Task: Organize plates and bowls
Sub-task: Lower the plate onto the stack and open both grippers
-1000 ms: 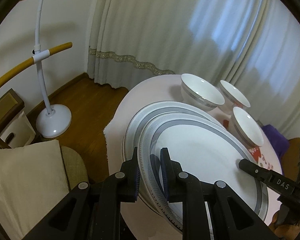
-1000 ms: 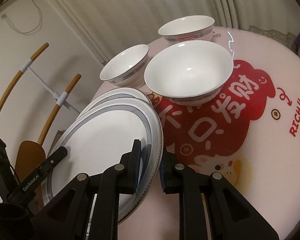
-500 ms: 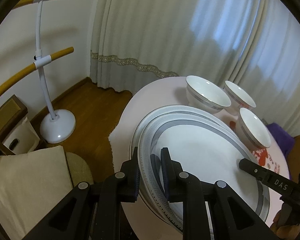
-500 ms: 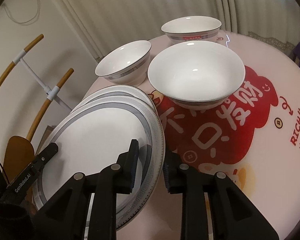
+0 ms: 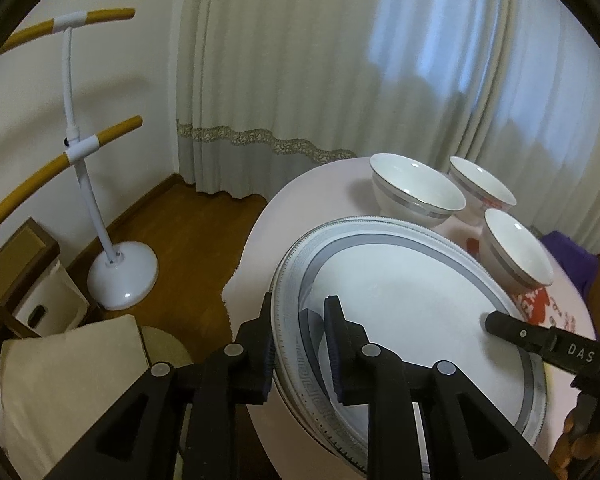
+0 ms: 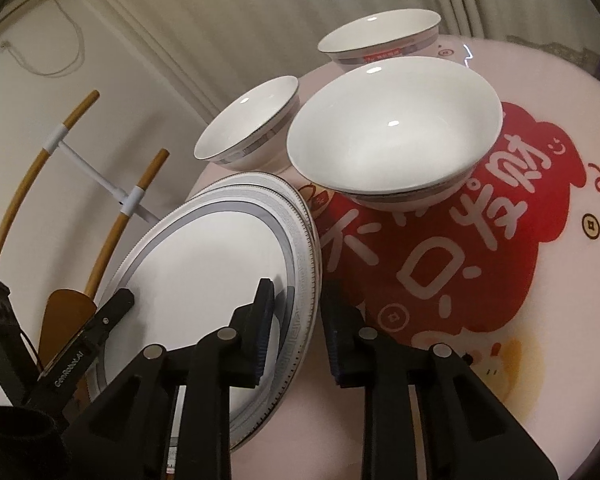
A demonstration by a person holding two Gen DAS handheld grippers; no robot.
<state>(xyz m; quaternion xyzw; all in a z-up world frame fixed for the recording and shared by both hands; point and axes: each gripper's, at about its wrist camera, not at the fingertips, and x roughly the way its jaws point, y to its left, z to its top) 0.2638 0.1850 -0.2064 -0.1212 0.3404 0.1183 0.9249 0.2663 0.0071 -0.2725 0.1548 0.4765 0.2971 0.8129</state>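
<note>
We hold the top plate (image 5: 400, 300) between two grippers, one on each side of its rim. The left gripper (image 5: 298, 344) straddles the plate's near-left edge, one finger outside the rim and one on the plate's face; its jaws are opening, with the rim between them. The right gripper (image 6: 296, 320) straddles the opposite edge in the same way, the rim of the plate (image 6: 204, 264) between its fingers, and its jaws are closing. Whether its pads press on the rim at this moment we cannot tell for sure, since a gap shows beside the outer finger.

The plate lies on a second, matching plate (image 6: 260, 182) whose rim shows at the far side, both on the left part of the round tabletop (image 6: 540, 320), which carries a red printed design. Three white bowls stand beyond the plates: one nearest (image 6: 396, 136), one to the far left (image 6: 248, 124) and one farthest (image 6: 380, 42). A white floor stand (image 5: 120, 276) rests on the wooden floor by the curtain (image 5: 340, 60).
</note>
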